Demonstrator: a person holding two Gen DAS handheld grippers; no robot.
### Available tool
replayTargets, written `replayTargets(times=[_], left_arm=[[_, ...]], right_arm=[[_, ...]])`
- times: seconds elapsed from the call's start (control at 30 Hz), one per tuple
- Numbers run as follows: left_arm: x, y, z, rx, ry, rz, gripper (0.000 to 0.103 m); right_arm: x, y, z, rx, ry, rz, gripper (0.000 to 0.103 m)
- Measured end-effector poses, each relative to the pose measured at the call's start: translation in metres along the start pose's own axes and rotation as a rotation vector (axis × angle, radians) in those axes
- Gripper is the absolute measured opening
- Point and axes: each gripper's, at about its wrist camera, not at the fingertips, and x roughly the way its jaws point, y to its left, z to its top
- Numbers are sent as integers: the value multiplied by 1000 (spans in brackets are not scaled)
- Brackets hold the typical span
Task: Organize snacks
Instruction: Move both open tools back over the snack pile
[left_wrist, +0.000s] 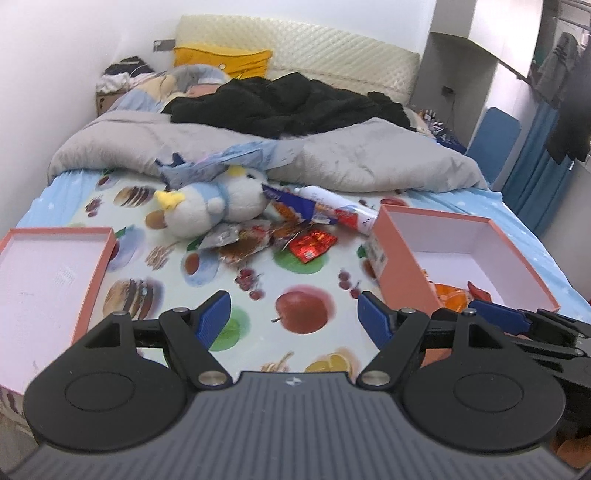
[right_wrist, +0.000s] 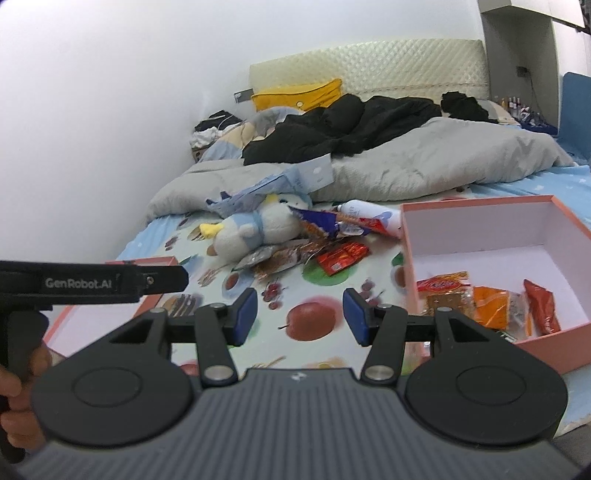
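Our left gripper (left_wrist: 293, 319) and right gripper (right_wrist: 299, 314) hover with jaws apart, empty. Some snacks lie in the pink box (right_wrist: 480, 225) at the bed's right edge; the loose snack pile (left_wrist: 273, 236) touches the plush toy (left_wrist: 210, 206), which we might snag.

Snack pile (left_wrist: 273, 240) on bed, between lid (left_wrist: 48, 288) left and box (left_wrist: 461, 258) right.

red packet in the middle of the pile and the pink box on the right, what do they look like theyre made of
Red packet: likely metallised plastic film, glossy; it is crinkled and catches bright glints.
Pink box: looks like rigid paperboard, matte; straight thin walls, crisp corners, plain white lining inside. Blur leaves the exact stock open.
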Motion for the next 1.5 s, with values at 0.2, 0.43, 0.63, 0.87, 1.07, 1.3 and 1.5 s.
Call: replayTargets(times=[0.2, 0.43, 0.63, 0.87, 1.07, 1.3, 1.5], left_arm=[[20, 13, 3, -10, 25, 0, 80], [55, 24, 11, -23, 58, 5, 80], [94, 48, 19, -55, 94, 24, 80], [155, 84, 30, -79, 146, 57, 80], [216, 111, 44, -107, 175, 57, 81], [279, 127, 63, -137, 174, 43, 88], [322, 139, 68, -191, 187, 18, 90]], right_arm=[[16, 5, 1, -6, 17, -16, 54], [44, 2, 2, -20, 54, -29, 54], [84, 0, 5, -42, 104, -32, 54], [146, -2, 10, -79, 162, -46, 54], [205, -13, 14, -76, 213, -84, 55], [265, -28, 20, -74, 234, -108, 66], [308, -43, 20, -64, 267, -164, 76]])
